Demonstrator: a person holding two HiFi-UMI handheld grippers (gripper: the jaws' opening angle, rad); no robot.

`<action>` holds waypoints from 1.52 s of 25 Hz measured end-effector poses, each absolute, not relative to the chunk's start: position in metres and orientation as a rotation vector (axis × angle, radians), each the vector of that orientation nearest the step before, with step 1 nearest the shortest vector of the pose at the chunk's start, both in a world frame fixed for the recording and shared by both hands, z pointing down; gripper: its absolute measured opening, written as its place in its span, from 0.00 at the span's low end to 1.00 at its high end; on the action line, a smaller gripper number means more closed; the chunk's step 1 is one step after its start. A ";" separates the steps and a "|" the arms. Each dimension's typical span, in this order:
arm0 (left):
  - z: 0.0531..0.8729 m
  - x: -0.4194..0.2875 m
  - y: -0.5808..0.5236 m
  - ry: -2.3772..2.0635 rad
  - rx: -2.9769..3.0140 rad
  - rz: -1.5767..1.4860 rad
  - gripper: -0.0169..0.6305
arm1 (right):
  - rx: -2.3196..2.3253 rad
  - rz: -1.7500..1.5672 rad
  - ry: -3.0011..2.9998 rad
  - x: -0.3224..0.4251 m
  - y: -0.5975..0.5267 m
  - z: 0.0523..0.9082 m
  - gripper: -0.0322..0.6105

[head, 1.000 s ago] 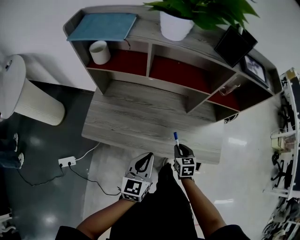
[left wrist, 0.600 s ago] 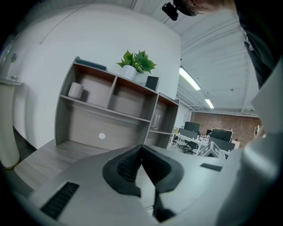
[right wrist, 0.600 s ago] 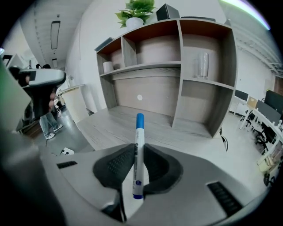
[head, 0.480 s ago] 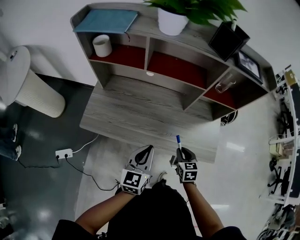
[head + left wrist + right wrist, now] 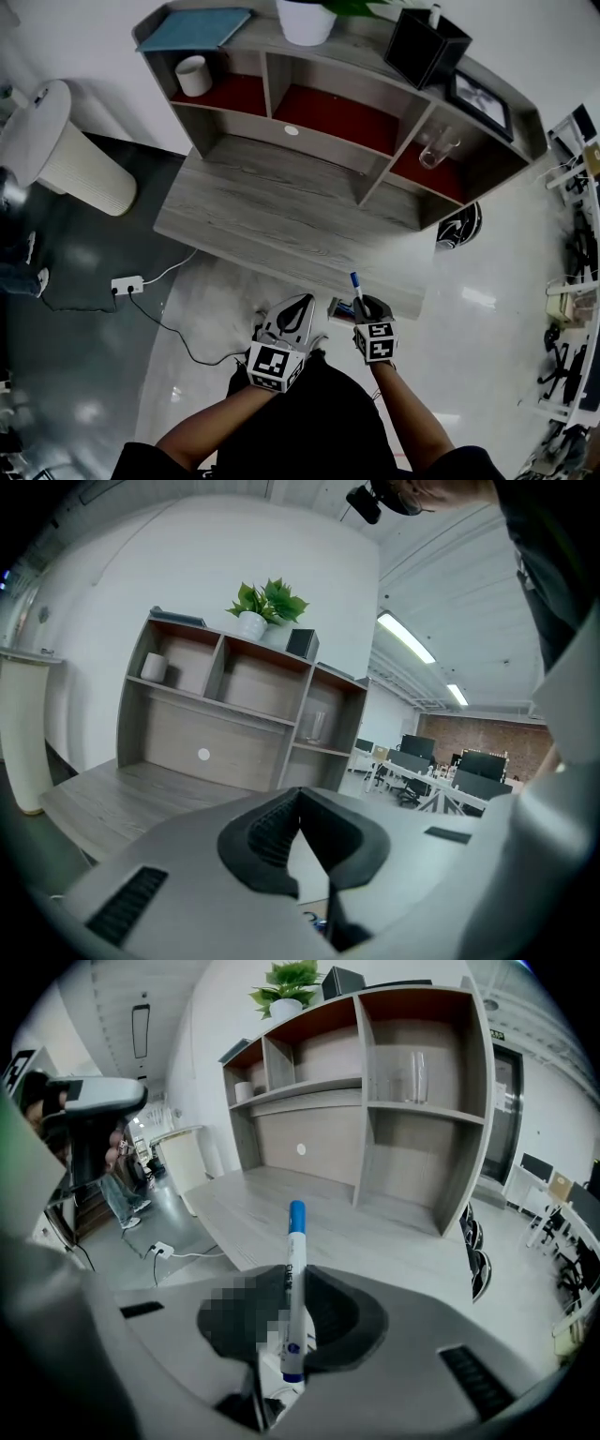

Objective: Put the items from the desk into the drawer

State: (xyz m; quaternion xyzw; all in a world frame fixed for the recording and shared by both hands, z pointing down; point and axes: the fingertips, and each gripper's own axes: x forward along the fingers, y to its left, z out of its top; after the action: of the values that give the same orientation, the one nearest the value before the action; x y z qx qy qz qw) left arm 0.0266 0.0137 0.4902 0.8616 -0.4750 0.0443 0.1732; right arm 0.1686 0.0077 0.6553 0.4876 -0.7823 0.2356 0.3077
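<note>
Slim white marker (image 5: 294, 1283), blue-capped

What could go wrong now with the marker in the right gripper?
1. The right gripper clamps the marker near its lower end, so most of it stands free. It may pivot or slip out.
2. In the head view the marker's blue cap lies over the front edge of the desk. A bump there could knock it loose.
3. The left gripper is shut and empty, and no drawer shows clearly, so the drop spot is uncertain.

Blue-capped marker (image 5: 356, 287) in right gripper (image 5: 365, 306)
</note>
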 end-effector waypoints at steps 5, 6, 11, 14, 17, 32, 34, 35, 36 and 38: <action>0.499 0.047 0.030 -1.398 2.403 0.136 0.05 | 1.205 0.623 -2.097 0.184 0.023 0.670 0.17; 0.501 0.050 0.033 -1.407 2.395 0.138 0.05 | 1.188 0.623 -2.102 0.186 0.027 0.674 0.17; 0.509 0.067 0.047 -1.435 2.367 0.150 0.05 | 1.095 0.577 -2.094 0.194 0.046 0.698 0.17; 0.516 0.074 0.054 -1.435 2.357 0.167 0.05 | 1.058 0.577 -2.081 0.201 0.056 0.713 0.17; 0.522 0.080 0.057 -1.436 2.348 0.184 0.05 | 1.033 0.580 -2.072 0.206 0.062 0.727 0.17; 0.556 0.099 0.067 -1.443 2.268 0.243 0.05 | 0.828 0.518 -2.022 0.214 0.078 0.804 0.17; 0.557 0.100 0.067 -1.442 2.263 0.253 0.05 | 0.797 0.496 -2.024 0.211 0.079 0.811 0.17; 0.558 0.101 0.067 -1.441 2.262 0.259 0.05 | 0.784 0.486 -2.025 0.210 0.079 0.813 0.17; 0.559 0.101 0.067 -1.442 2.263 0.264 0.05 | 0.773 0.476 -2.025 0.209 0.079 0.816 0.17; 0.560 0.101 0.067 -1.445 2.263 0.271 0.05 | 0.751 0.449 -2.020 0.209 0.079 0.823 0.17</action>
State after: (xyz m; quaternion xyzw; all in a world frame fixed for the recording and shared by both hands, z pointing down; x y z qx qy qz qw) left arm 0.1010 0.0668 0.5602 0.8181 -0.5223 0.0978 0.2200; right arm 0.2085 0.0790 0.8231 0.3041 -0.8180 0.1820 0.4530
